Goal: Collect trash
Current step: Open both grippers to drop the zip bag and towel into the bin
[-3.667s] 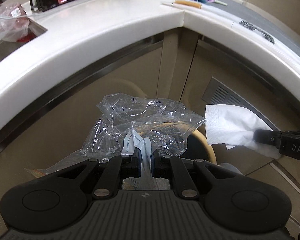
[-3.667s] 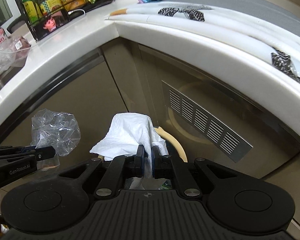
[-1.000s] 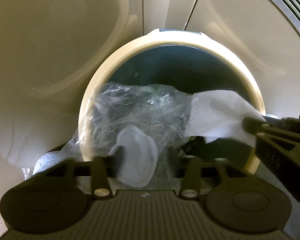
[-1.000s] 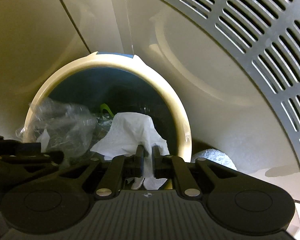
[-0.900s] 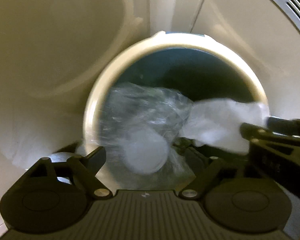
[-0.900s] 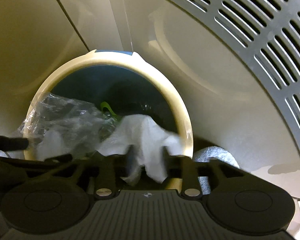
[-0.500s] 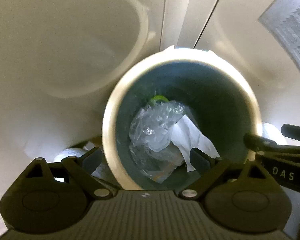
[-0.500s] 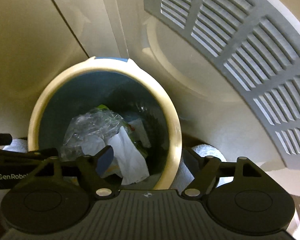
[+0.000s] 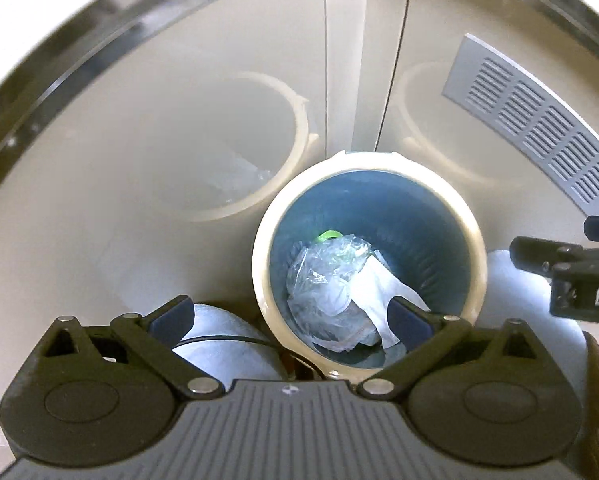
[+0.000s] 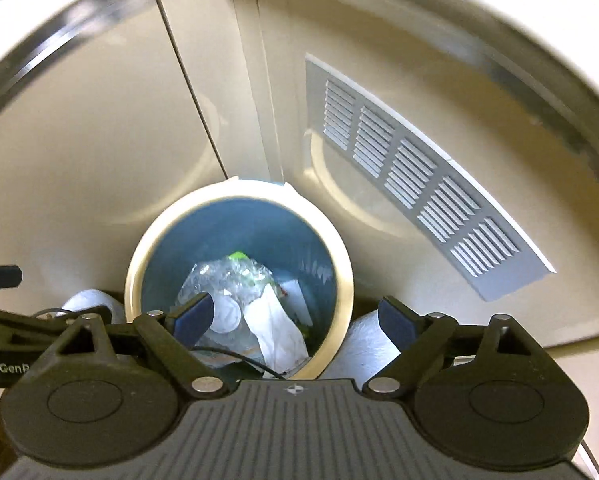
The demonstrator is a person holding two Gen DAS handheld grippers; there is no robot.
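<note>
Risks first. Low headroom: bin (image 9: 369, 168) tucked into a cabinet corner under the tabletop overhang (image 9: 99, 32); lifting either gripper blind could clip that edge. Thin black cable (image 10: 239, 356) draped across the bin's near rim in the right view; could snag on a finger or drag into the bin. White rolls (image 9: 223, 344) wedged against the bin on both sides; a bump there could shove or tip the bin and spill the load. Plastic bag (image 9: 323, 280) is springy and light, could puff up but sits well below the rim, so low odds of escape. Remaining trash, if any, not visible here; cannot tell how much of the job is left.

Left to right:

Left gripper (image 9: 291, 316): jaws spread wide and opening, nothing between the pads, nothing touched. Hovers over the bin's near rim, pointing steeply down.

Trash: clear plastic bag and white paper napkin (image 9: 375, 292) lying together at the bottom of the blue-lined bin, napkin overlapping the bag's right side. Pale round piece (image 10: 227, 316) beside them, something green (image 9: 329, 235) at the back.

Right gripper (image 10: 295, 316): jaws wide and opening, empty, clear of the rim and of the napkin below. Also seen side-on at the right edge of the left view, just beside the bin.
</note>
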